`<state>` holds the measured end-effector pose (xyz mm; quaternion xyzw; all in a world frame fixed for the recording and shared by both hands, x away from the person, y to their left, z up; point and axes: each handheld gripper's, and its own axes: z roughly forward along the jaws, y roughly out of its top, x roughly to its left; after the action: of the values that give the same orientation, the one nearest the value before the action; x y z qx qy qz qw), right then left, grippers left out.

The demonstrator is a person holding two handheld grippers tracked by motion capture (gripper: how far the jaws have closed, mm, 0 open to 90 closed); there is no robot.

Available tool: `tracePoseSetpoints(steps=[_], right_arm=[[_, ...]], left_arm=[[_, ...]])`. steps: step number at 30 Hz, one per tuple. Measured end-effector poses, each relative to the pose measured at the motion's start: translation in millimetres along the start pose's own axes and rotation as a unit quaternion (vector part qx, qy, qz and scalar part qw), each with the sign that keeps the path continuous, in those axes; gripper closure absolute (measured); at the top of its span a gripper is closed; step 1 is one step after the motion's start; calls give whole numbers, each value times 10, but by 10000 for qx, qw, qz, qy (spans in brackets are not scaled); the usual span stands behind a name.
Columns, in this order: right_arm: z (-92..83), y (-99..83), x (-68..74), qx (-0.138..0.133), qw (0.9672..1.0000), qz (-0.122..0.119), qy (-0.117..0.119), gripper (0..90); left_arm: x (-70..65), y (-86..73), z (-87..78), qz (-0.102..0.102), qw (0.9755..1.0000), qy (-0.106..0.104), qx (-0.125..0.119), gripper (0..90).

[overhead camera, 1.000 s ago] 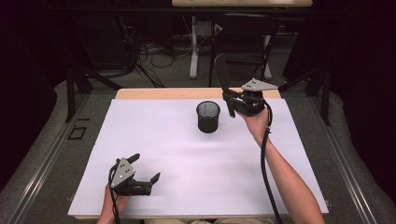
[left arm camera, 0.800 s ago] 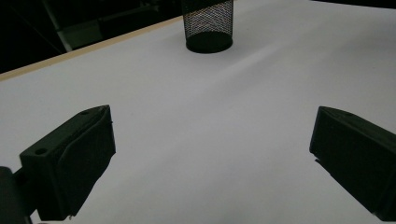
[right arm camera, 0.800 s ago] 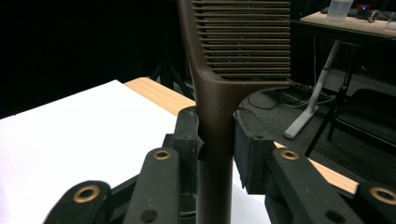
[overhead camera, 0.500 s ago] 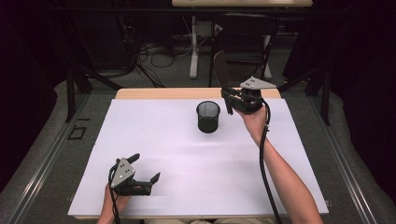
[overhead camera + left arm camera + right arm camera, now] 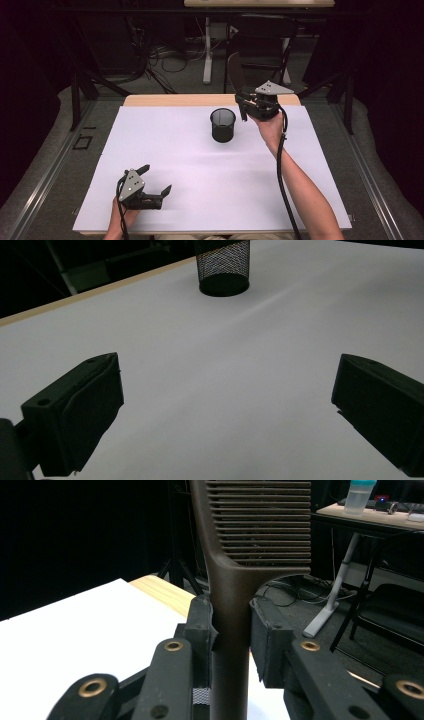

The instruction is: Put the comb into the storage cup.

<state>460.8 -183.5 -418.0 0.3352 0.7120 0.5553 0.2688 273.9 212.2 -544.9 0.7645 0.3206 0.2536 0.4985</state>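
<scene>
The right gripper (image 5: 243, 106) is up near the far edge of the table (image 5: 150, 100), jaws clamped on the handle of a dark brown comb (image 5: 250, 555). In the right gripper view the handle runs straight up between the two pads and the toothed part stands above them, out past the table's wooden edge. The black mesh cup (image 5: 223, 125) sits upright on the white sheet (image 5: 200, 170), just beside that gripper on its left, not touching it.

The left gripper (image 5: 157, 181) rests low near the front edge, jaws wide apart with nothing between them — the left gripper view has bare white sheet from the pads all the way to the mesh cup. Plenty of open sheet on both sides of the cup, and the two grippers are well apart.
</scene>
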Motion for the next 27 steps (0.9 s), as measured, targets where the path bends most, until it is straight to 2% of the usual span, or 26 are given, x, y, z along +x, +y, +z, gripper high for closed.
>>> tracePoseSetpoints(steps=[27], right_arm=[[128,73,60,-143,9999,2,33,726]], left_arm=[[2,-1,1,-3,10000,3,-4,3]])
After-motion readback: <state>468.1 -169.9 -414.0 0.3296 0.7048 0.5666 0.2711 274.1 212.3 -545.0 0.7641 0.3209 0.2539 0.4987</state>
